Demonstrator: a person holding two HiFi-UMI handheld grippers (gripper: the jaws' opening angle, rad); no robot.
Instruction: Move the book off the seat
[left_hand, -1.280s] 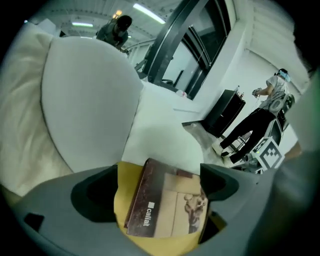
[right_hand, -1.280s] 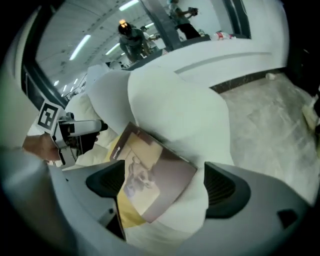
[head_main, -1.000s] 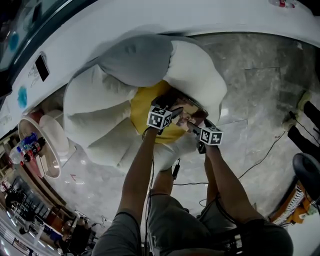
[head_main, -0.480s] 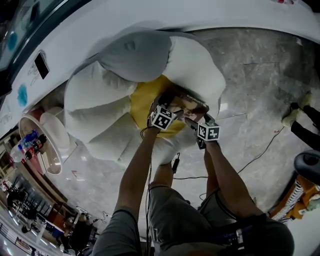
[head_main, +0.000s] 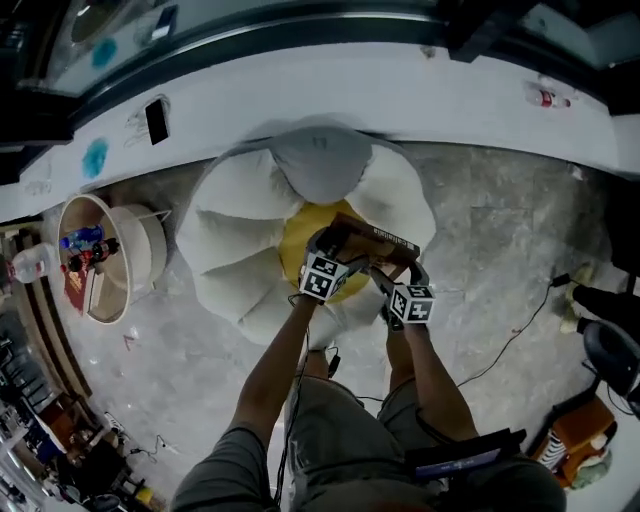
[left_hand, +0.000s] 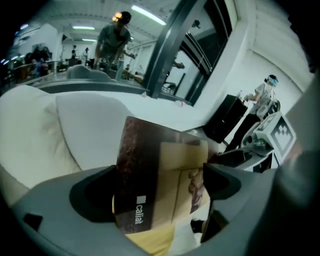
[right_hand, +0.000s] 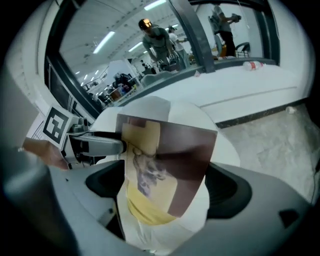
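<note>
Here the left gripper (left_hand: 161, 181) has its fingers (left_hand: 95, 196) spread wide and pressed on the book (head_main: 375, 238), one finger on each side edge. These jaws have just been easing a little wider, with the book between them all the while. The right gripper (right_hand: 165, 186) grips the same book from the other side. Its fingers (right_hand: 231, 189) are also set far apart, and the cover fills the whole gap between them.

The book stands up out of both pairs of fingers and tilts slightly. In the head view it sits just beyond the fingertips, above the yellow centre (head_main: 300, 235) of the seat (head_main: 240, 230) and off the cushion.

Its cover is dark brown with a pale tan panel that carries a small picture. In the left gripper view there is white lettering low down, close to the left finger. Beneath the fingers of both grippers lie the seat's white petals, and beyond the fingertips is a grey petal (head_main: 322, 165).
</note>
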